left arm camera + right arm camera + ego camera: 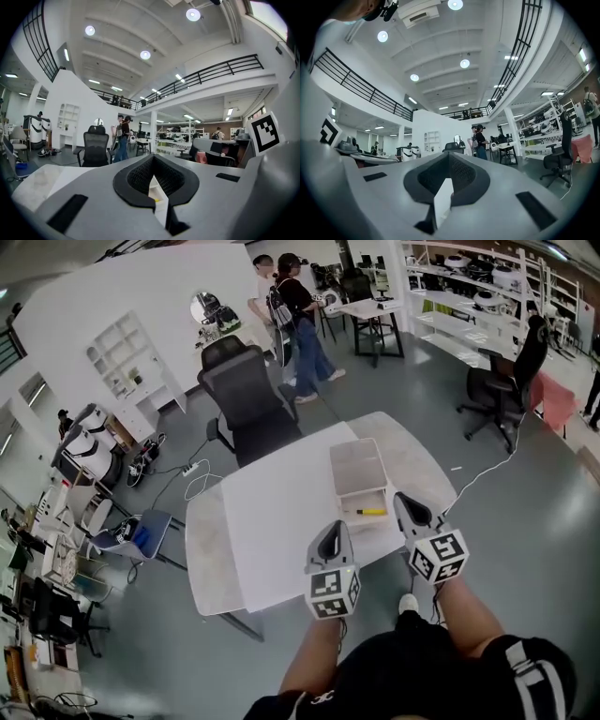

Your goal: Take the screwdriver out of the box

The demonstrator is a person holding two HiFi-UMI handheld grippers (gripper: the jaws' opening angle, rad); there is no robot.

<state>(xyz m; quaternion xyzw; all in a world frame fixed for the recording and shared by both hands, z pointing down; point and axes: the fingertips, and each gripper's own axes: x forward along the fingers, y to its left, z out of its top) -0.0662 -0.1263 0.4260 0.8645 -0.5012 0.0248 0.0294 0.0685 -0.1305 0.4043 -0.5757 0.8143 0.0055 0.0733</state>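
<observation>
Screwdriver [371, 512], yellow, lies crosswise in near end of box [358, 465], untouched. Nearest you: your left tongs [330, 526] pinched together, empty, over white surface [272, 521], just left of box. Your right tongs [405, 501] likewise pressed together, empty, just right of box's near end. Beyond surface, black office chair [246, 395]. Farther off, two people [292, 320] standing.

In its own view your left gripper [153, 158] is covering all but a sliver of the box [156, 192], and the screwdriver [371, 512] is showing too small to detail.
</observation>
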